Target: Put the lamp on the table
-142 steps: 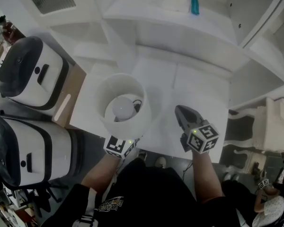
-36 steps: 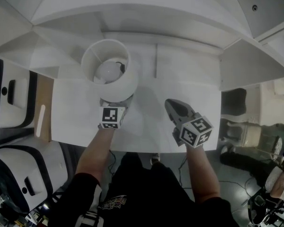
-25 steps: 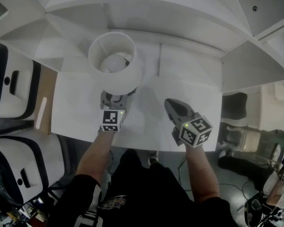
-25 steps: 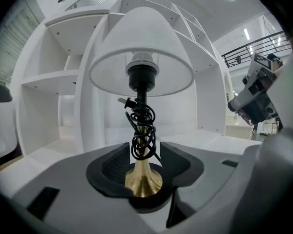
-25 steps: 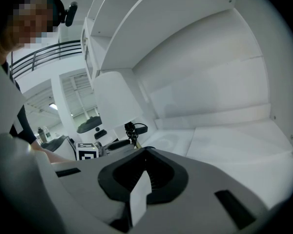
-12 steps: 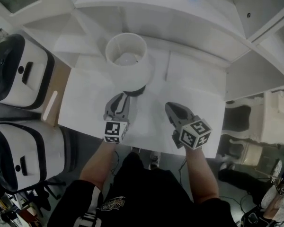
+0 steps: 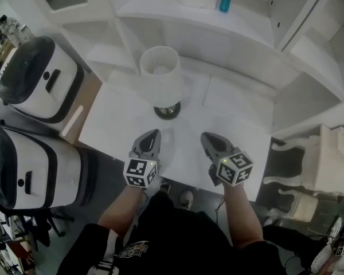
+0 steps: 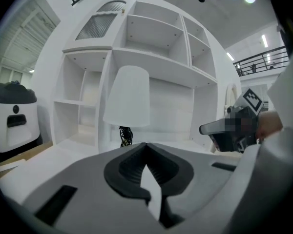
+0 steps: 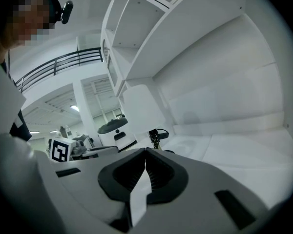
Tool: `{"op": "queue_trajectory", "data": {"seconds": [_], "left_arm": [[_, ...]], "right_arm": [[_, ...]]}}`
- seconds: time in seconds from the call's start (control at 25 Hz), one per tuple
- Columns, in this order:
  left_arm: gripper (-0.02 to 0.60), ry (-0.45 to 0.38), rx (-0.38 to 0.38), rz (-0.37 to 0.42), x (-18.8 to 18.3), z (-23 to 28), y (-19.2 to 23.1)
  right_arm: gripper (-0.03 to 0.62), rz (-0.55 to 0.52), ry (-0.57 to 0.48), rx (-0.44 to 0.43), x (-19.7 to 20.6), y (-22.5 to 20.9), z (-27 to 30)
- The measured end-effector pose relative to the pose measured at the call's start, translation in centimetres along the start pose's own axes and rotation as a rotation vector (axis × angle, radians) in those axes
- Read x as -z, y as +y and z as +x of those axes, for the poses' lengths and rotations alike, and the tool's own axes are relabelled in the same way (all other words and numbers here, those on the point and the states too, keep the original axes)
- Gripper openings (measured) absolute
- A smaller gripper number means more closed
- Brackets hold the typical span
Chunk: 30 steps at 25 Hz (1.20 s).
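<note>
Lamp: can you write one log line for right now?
lamp: upright on table, free of both claws | left claw: just closed, shut, empty | right claw: shut, empty

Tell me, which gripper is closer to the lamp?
Left. The left gripper is just on the person's side of the lamp, not touching it. The right gripper is farther away, off to the lamp's right. Both are shut and empty.
</note>
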<state>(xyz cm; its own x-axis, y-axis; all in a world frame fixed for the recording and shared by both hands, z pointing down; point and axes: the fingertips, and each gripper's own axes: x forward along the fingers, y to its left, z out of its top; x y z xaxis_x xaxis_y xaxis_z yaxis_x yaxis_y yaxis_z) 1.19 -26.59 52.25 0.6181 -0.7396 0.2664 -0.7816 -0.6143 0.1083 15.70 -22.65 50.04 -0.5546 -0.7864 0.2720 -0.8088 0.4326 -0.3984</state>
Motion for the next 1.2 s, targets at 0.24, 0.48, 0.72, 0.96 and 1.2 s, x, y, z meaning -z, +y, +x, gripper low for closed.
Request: {"op": "queue_trajectory", "data": {"seconds": [0.24, 0.48, 0.72, 0.96, 1.2], "left_arm": [[0.006, -0.009, -0.015, 0.002, -1.2, -3.8, -4.4], [0.006, 0.012, -0.05, -0.047, -0.4, -7.7, -6.7], [0.006, 0.036, -0.044, -0.07, 0.6, -11.1, -7.3], [0.006, 0.052, -0.051, -0.079, 1.7, -13.8, -6.2], [0.006, 0.05, 0.003, -0.094, 2.2, -16.4, -4.8]], "right_arm": [[0.026, -0.02, -0.003, -0.051, 0.6, 0.9, -3.3], [0.026, -0.029, 0.024, -0.099, 1.9, 2.4, -4.9], [0.026, -0.024, 0.049, -0.134, 3.2, 4.5, -4.4], [0.026, -0.023, 0.056, -0.144, 4.3, 6.8, -3.4], [0.026, -0.025, 0.065, -0.118, 6.0, 10.2, -2.9]]}}
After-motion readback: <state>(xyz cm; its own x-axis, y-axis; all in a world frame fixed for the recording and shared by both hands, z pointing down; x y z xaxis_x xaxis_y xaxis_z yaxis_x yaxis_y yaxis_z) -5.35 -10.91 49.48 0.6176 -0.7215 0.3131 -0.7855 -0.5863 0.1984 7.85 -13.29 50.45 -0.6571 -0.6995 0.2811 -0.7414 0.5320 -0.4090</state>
